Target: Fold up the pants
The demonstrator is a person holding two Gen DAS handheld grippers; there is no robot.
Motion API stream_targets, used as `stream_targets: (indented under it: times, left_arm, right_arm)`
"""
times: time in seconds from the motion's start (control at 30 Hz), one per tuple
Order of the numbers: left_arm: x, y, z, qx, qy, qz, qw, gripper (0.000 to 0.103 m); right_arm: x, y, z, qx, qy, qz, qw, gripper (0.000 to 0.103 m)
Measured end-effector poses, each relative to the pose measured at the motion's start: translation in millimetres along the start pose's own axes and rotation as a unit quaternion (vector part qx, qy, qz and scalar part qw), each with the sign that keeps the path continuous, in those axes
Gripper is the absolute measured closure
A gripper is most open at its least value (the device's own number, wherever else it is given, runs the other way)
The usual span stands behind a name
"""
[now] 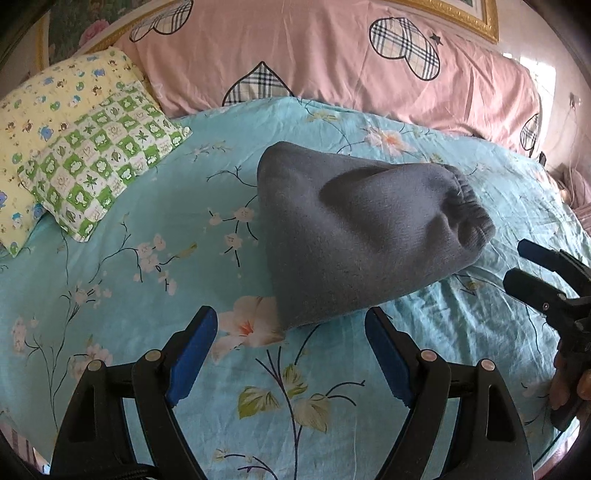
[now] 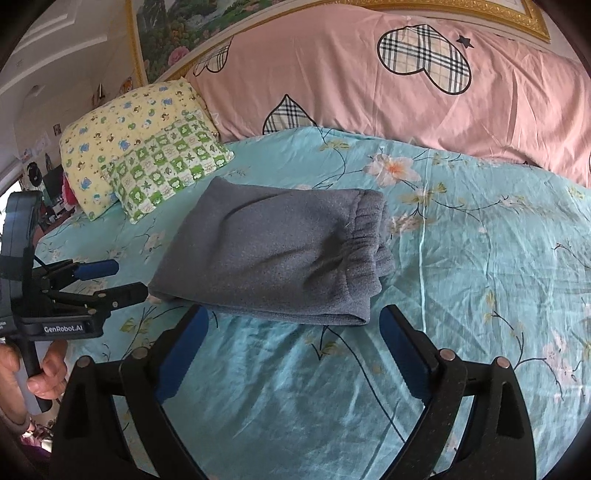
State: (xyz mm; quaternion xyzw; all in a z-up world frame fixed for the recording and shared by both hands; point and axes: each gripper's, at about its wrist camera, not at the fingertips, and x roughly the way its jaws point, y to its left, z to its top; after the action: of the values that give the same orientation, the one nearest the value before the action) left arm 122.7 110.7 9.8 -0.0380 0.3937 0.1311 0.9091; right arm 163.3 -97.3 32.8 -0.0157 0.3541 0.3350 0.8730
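Note:
The grey-blue pants [image 1: 354, 229] lie folded in a compact stack on the turquoise floral bedsheet [image 1: 147, 280], elastic waistband at the right end. They also show in the right wrist view [image 2: 280, 251]. My left gripper [image 1: 291, 328] is open and empty, just short of the stack's near corner. My right gripper [image 2: 291, 325] is open and empty, just in front of the stack's near edge. Each gripper also shows in the other's view: the right gripper [image 1: 517, 266] at the stack's right, the left gripper [image 2: 129, 278] at its left.
A yellow patterned pillow [image 2: 125, 133] and a green checked pillow [image 2: 170, 162] lie at the back left. A pink quilt with plaid hearts [image 2: 369, 81] runs along the headboard. A framed picture [image 2: 229, 18] hangs above. Bare sheet lies to the right [image 2: 498, 258].

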Motion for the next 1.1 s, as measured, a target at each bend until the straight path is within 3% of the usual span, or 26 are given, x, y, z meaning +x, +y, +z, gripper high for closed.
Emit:
stream_targets:
  times: [1.1]
  left_arm:
    - [15.0, 0.9, -2.5, 0.011, 0.0, 0.012, 0.9999, 0.019]
  right_arm:
    - [14.7, 16.7, -0.3, -0.036, 0.009, 0.0, 0.999, 0.008]
